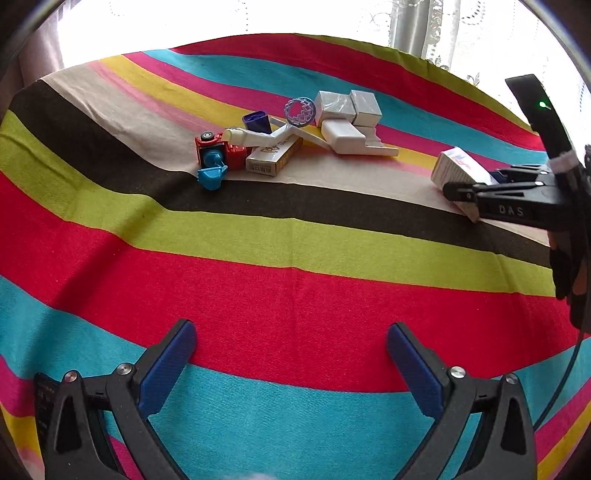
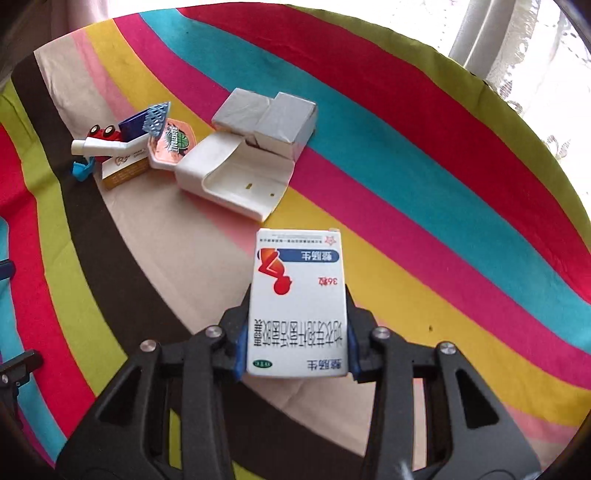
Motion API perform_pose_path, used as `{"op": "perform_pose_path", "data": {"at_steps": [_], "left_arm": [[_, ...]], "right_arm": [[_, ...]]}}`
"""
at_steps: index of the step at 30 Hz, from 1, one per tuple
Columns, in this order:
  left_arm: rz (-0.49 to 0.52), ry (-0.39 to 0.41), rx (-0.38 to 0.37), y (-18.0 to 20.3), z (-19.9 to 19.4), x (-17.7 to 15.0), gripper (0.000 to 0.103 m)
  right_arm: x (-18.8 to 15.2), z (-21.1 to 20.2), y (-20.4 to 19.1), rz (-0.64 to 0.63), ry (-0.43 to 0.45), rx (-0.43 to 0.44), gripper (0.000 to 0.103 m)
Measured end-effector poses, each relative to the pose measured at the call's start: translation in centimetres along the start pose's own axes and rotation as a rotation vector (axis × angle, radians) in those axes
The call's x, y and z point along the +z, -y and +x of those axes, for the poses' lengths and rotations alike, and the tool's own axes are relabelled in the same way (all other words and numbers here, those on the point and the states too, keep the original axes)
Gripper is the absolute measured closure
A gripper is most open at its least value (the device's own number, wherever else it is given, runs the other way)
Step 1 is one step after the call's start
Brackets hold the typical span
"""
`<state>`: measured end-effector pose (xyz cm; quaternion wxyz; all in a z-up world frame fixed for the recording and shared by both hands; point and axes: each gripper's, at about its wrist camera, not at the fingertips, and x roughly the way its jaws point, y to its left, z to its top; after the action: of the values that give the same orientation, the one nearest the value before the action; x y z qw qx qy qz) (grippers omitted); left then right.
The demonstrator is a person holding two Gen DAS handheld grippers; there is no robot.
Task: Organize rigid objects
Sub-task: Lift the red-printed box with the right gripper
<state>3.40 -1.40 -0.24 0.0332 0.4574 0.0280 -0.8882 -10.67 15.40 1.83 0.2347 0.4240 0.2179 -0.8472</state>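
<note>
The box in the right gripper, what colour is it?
Mostly white box with a blue band and red figure, clearest in the right wrist view.

Window [image 1: 258, 22] totally blown out up top, colors still punchy, heavy fisheye bending and dark corners.

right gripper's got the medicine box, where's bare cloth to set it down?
Free: cloth just ahead of the medicine box, short of the white plastic holder; also the wide stripes in front of the open left gripper. Crowded: the cluster from red toy truck to grey boxes.
</note>
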Motion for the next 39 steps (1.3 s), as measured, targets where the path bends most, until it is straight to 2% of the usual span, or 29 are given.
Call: {"op": "perform_pose_path", "data": {"at_steps": [7,11,19,21,23,29,36,37,39], "left_arm": [[0.006,-0.003,0.008,0.2,0.1,0.0,0.000],[0.008,-0.005,0.007,0.2,0.2,0.0,0.000],[0.018,-0.033,0.006,0.4,0.2,-0.1,0.000],[0.020,-0.061,0.004,0.4,0.5,0.3,0.000],[0.016,-0.049,-0.003,0.2,0.5,1.0,0.000],[0.019,0.027,0.044,-1.2,1.6,7.1,0.000],[0.157,0.050,0.062,0.1,6.1,15.1,0.001],[0.174,0.053,0.069,0.5,6.6,15.7,0.003],[0.217,0.055,0.095,1.4,7.6,16.7,0.013]], "right_arm": [[-7.1,-6.2,-3.6,0.110,0.017,-0.025,0.059],[-8.4,-7.3,-6.0,0.065,0.039,-0.112,0.059],[-9.6,-7.1,-5.8,0.150,0.082,-0.105,0.059],[-9.5,-7.2,-5.8,0.149,0.083,-0.108,0.059],[-9.4,-7.3,-6.0,0.144,0.083,-0.115,0.059],[-9.3,-7.3,-5.9,0.153,0.082,-0.108,0.059],[-9.4,-7.2,-5.8,0.155,0.082,-0.107,0.059],[-9.4,-7.2,-5.8,0.154,0.082,-0.108,0.059],[-9.4,-7.1,-5.8,0.155,0.082,-0.108,0.059]]}}
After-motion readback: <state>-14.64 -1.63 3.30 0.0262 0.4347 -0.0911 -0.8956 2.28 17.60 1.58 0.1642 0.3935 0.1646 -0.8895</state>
